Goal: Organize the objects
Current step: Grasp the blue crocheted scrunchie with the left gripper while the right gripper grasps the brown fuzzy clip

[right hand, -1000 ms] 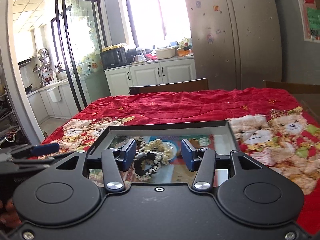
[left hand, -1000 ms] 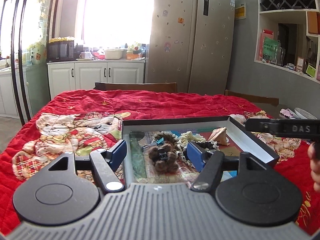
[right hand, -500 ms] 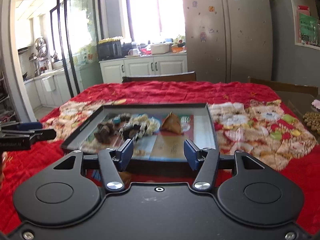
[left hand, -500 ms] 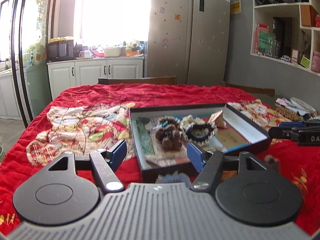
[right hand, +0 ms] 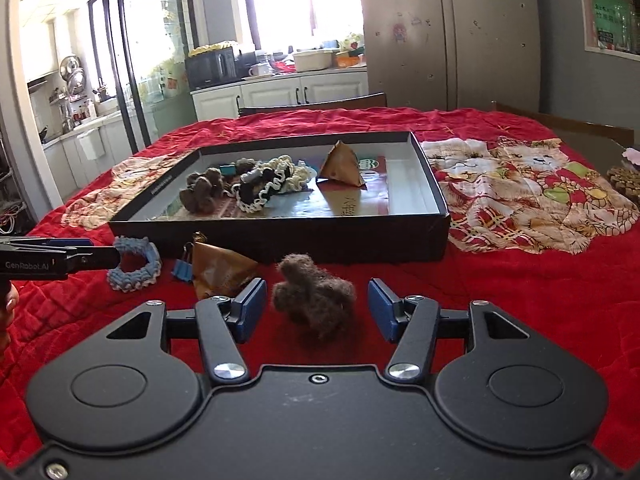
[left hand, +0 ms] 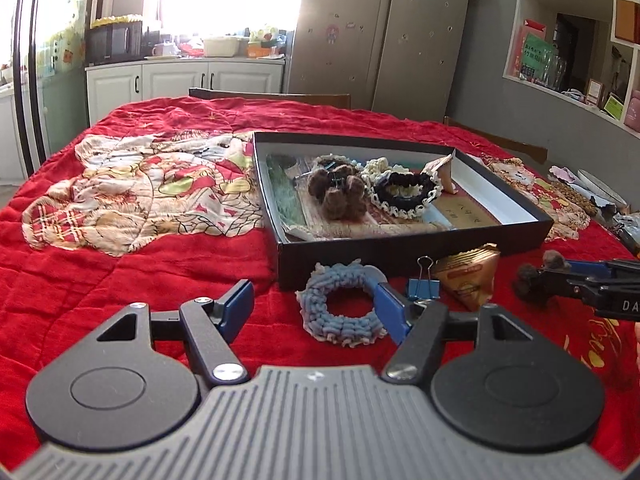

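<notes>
meanwhile, both claws hover wide apart, holding nothing: the left gripper (left hand: 314, 312) frames a blue scrunchie (left hand: 342, 306), the right gripper (right hand: 316, 306) a brown pompom tie (right hand: 314, 300), both just outside the black box's (right hand: 280, 236) near wall; closing and lifting likely come next.

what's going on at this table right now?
A person with a gripper in each hand is tidying small items into the black box. The left gripper is open around a blue scrunchie; the right gripper is open around a brown fuzzy scrunchie. Neither is gripped. A blue binder clip and gold pyramid packet lie outside the box.
</notes>
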A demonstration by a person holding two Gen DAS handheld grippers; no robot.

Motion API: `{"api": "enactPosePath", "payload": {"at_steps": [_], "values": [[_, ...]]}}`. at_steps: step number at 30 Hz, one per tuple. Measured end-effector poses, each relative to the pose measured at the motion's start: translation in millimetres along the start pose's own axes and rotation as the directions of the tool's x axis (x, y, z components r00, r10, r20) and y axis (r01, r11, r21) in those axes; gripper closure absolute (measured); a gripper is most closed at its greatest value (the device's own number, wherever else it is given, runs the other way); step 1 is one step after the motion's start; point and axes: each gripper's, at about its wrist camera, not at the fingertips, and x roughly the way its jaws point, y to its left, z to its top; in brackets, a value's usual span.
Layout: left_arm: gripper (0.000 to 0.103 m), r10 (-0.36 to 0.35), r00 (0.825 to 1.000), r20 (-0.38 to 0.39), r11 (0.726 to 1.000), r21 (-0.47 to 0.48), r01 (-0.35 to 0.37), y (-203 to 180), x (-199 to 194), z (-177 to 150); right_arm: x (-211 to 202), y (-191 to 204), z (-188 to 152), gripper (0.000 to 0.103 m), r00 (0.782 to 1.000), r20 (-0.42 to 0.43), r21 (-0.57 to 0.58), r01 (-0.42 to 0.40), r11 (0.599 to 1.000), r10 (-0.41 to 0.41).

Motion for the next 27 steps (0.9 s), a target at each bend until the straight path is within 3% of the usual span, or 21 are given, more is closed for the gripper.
{"api": "enactPosePath", "payload": {"at_steps": [12,15,27], "values": [[0.037,0.014,0.999,-0.038,0.999,-0.036,-0.016,3.9,16.2,-6.2,13.2,6.3,-2.2,0.051,0.998,0.002,-0.048,0.062,0.997,-0.062],[0.042,0.033,0.999,-0.033,0.999,-0.025,-0.034,0.8,14.9,-6.9,15.5,5.7,-3.1,0.061,0.998,-0.006,-0.049,0.055,0.997,-0.055],[0.073,0.064,0.998,-0.024,0.998,-0.005,-0.064,-6.9,13.2,-10.1,16.9,9.8,-4.8,0.067,0.999,-0.011,-0.077,0.041,0.996,-0.042]]}}
